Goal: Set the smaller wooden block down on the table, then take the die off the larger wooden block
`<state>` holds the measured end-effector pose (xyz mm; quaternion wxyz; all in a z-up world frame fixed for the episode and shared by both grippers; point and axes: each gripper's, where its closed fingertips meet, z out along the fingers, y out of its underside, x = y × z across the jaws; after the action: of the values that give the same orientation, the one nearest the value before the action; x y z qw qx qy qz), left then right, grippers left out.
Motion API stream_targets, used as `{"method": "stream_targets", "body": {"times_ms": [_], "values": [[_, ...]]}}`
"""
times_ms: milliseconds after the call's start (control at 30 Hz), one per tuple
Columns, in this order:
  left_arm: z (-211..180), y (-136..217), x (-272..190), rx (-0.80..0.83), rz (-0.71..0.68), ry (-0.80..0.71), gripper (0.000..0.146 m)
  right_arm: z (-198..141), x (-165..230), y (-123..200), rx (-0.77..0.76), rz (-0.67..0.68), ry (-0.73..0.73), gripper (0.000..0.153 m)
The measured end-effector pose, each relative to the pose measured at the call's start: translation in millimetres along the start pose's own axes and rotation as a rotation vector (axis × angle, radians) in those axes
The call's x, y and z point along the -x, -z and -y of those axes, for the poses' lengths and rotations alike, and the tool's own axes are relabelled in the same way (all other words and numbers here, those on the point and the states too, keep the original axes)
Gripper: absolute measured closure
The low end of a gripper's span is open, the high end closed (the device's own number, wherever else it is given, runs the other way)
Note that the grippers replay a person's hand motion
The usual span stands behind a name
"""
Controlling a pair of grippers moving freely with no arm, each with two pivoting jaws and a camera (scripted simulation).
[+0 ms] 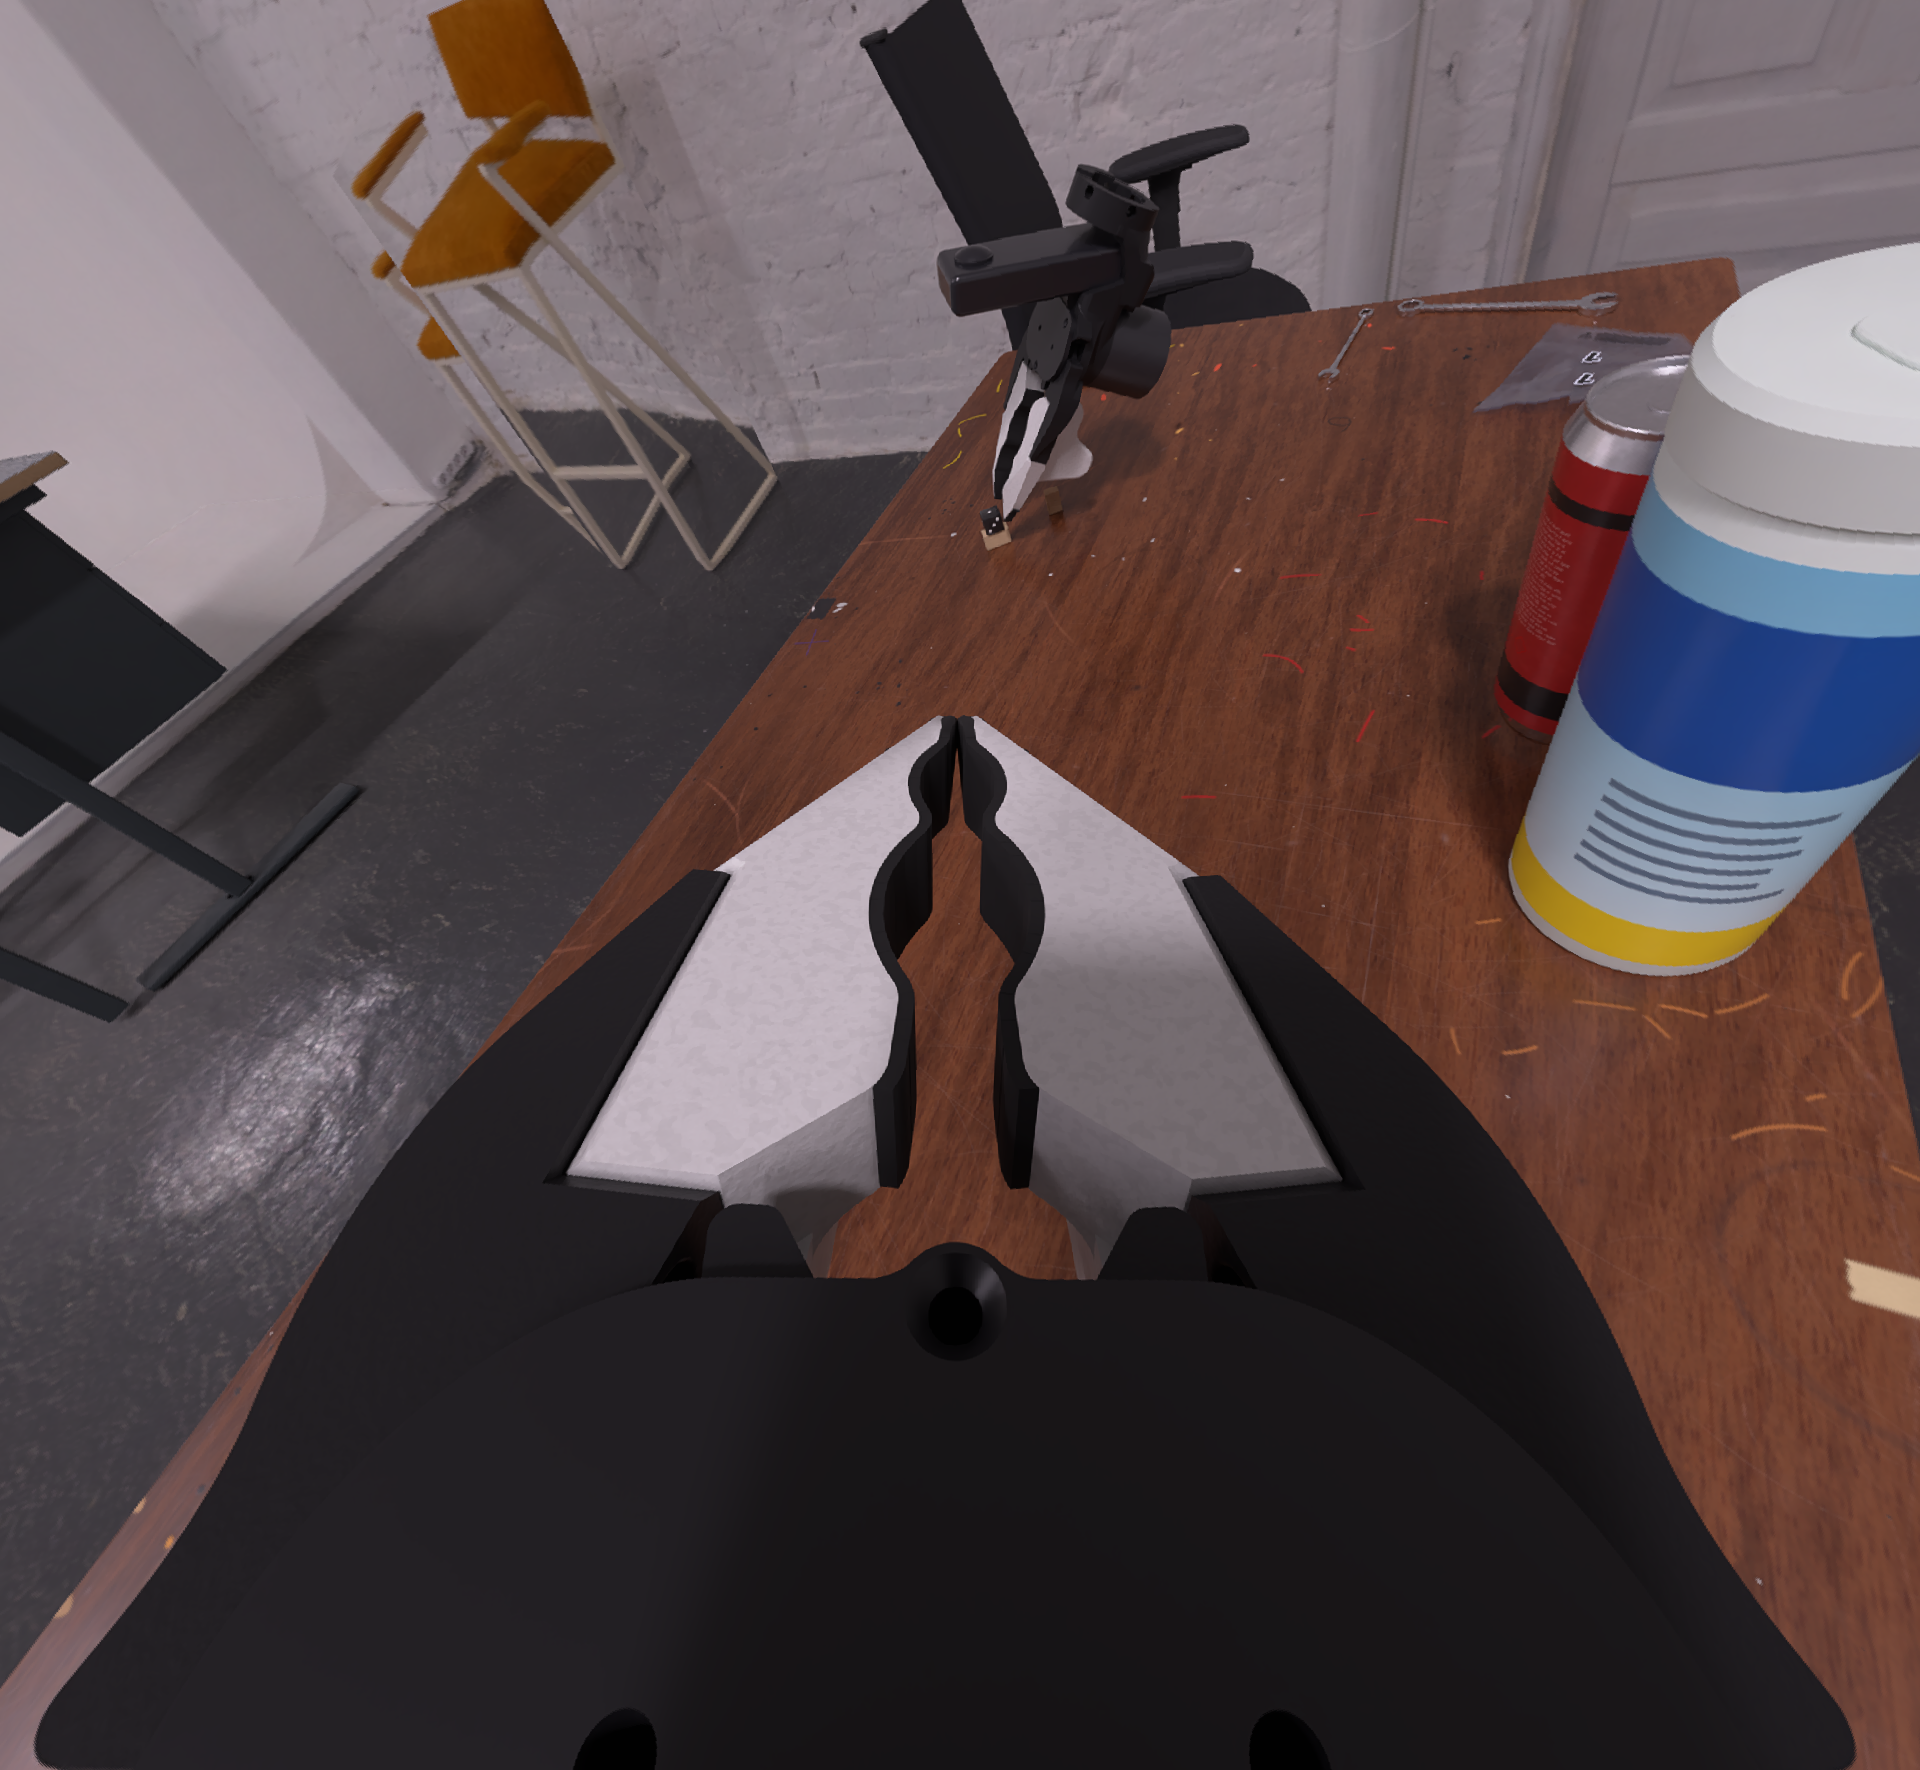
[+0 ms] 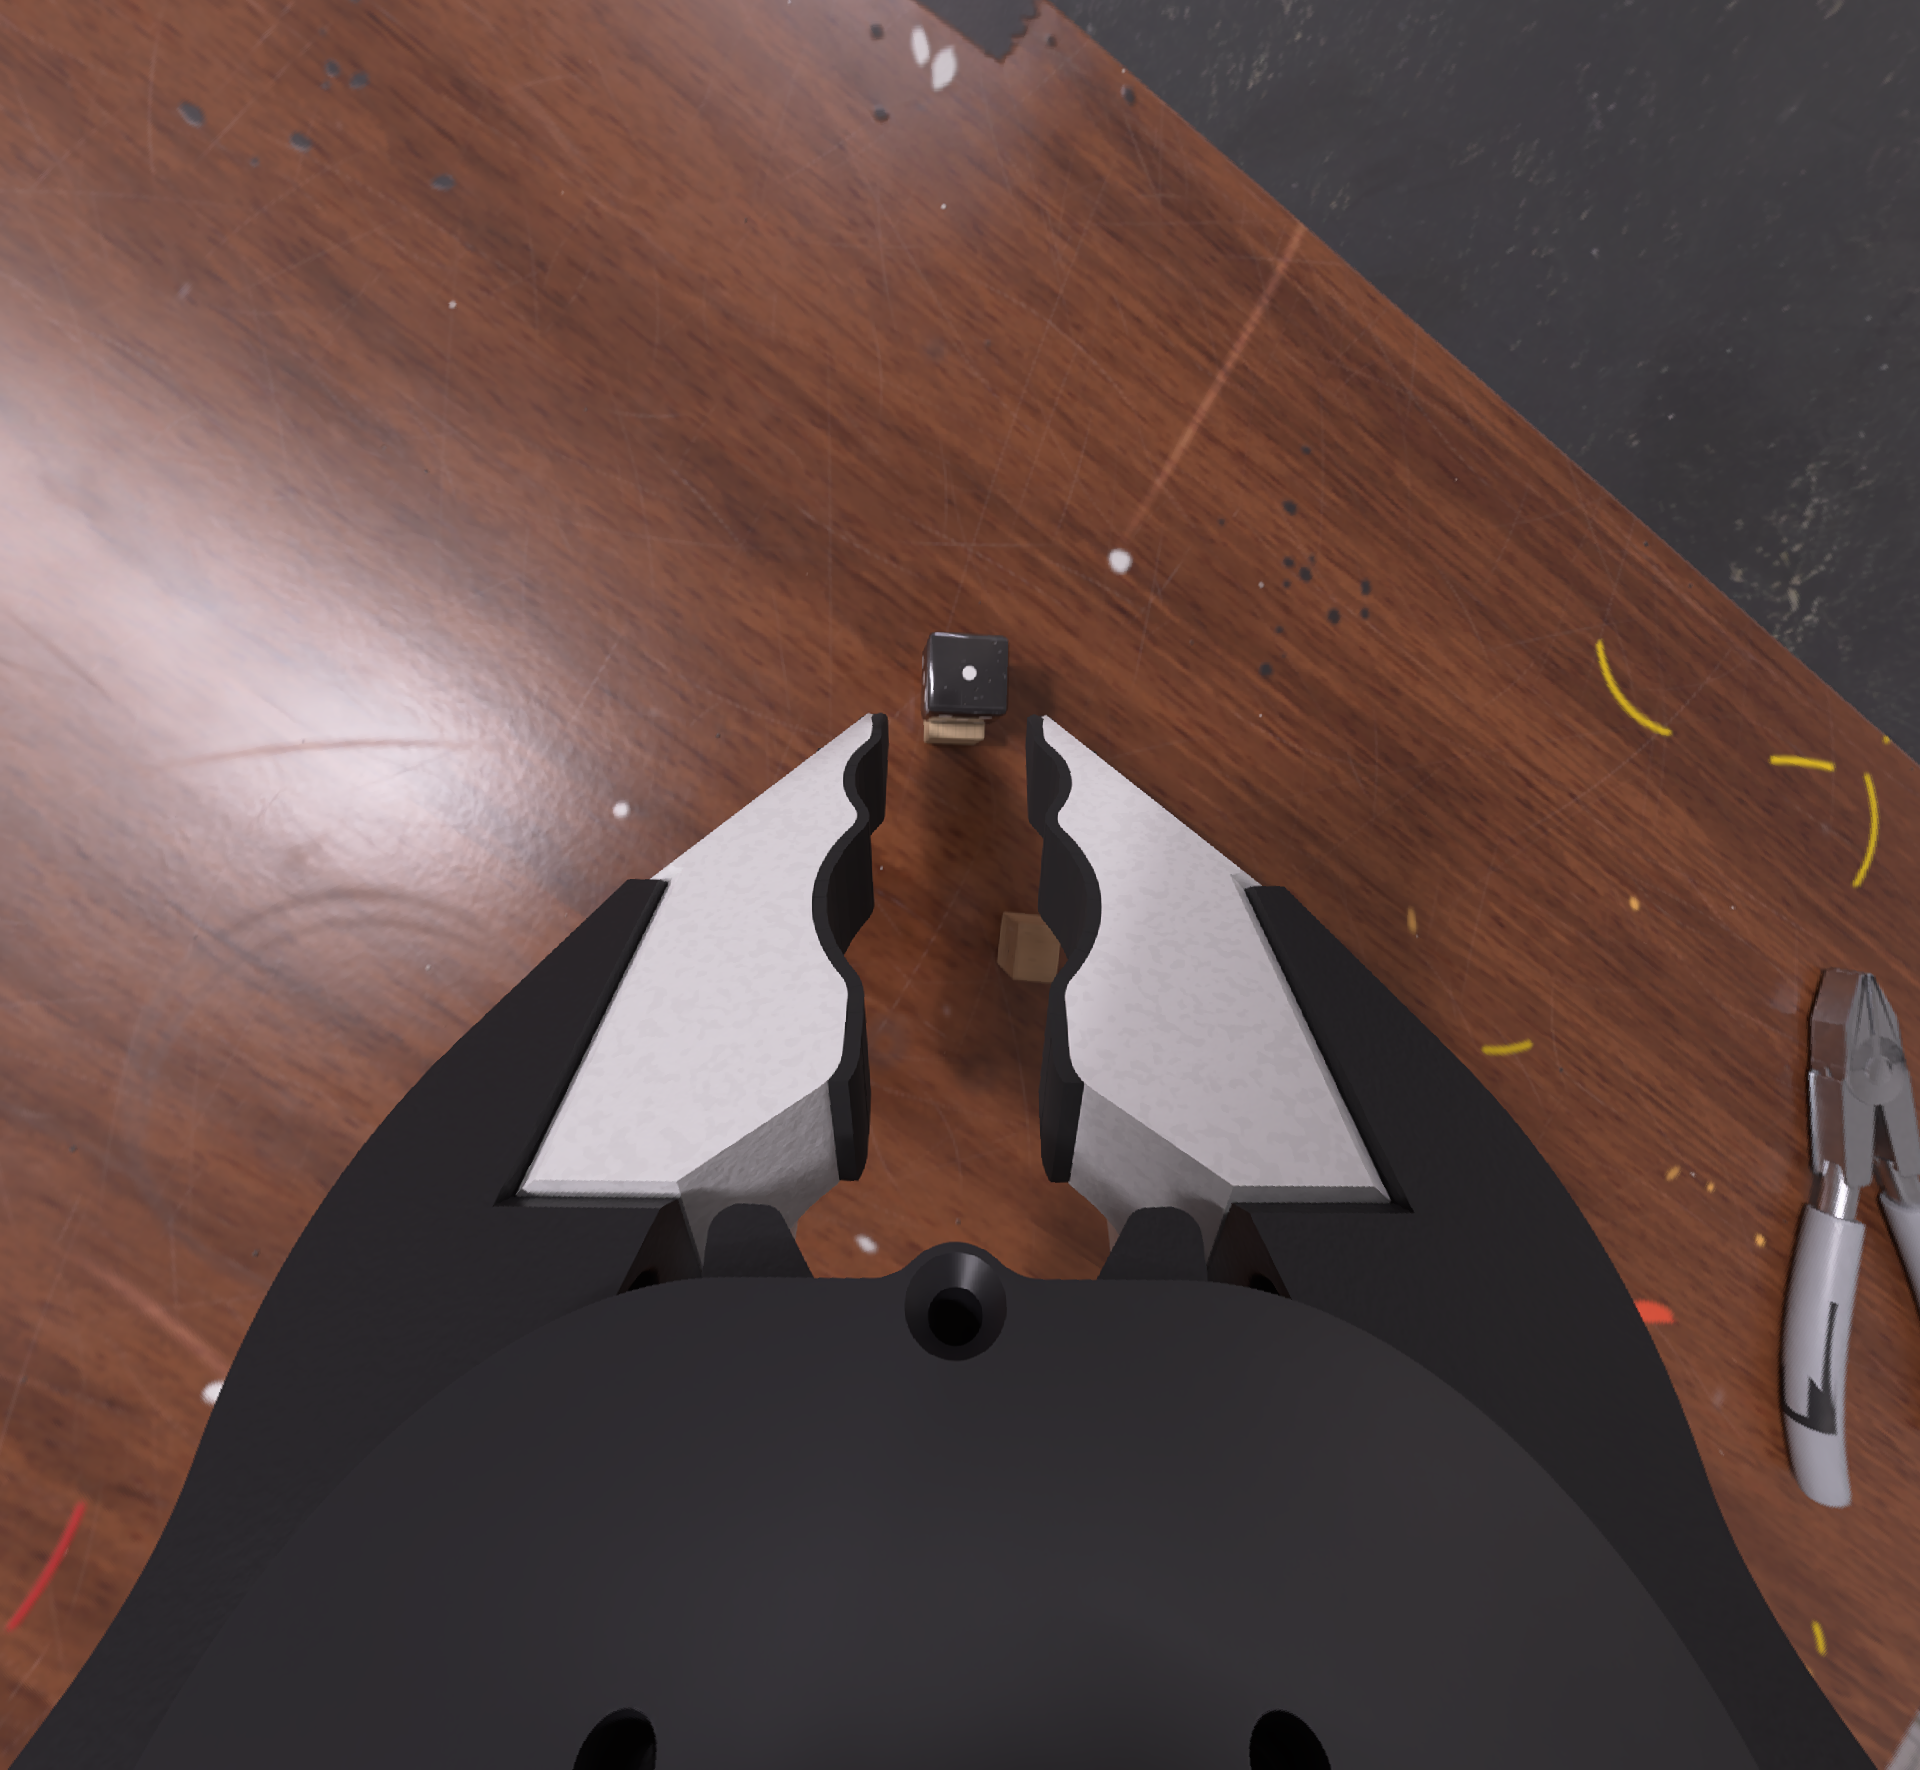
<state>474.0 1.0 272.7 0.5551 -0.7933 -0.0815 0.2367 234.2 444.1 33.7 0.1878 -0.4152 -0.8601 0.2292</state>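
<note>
- Scratched, paint-flecked wooden desk.
- Larger wooden block at centre, smaller wooden block toward 5 o'clock.
- Pliers at 4 o'clock.
- Left wrist view: wipes canister, red can, two wrenches around 2 o'clock.

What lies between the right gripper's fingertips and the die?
Only bare table: in the right wrist view the open right gripper faces the die directly.

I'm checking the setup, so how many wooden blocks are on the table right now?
2. The larger light wooden block sits under the black die, just beyond the right gripper. The smaller tan wooden block lies on the brown wooden table between its fingers.
</note>
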Motion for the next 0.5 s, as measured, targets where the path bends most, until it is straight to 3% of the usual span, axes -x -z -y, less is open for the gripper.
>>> {"method": "stream_targets", "body": {"times_ms": [500], "values": [[0.4,-0.1,-4.2,0.019,0.001,-0.029,0.146,2.8,-0.4,-17.8,0.029,0.011,-0.017,0.135]]}}
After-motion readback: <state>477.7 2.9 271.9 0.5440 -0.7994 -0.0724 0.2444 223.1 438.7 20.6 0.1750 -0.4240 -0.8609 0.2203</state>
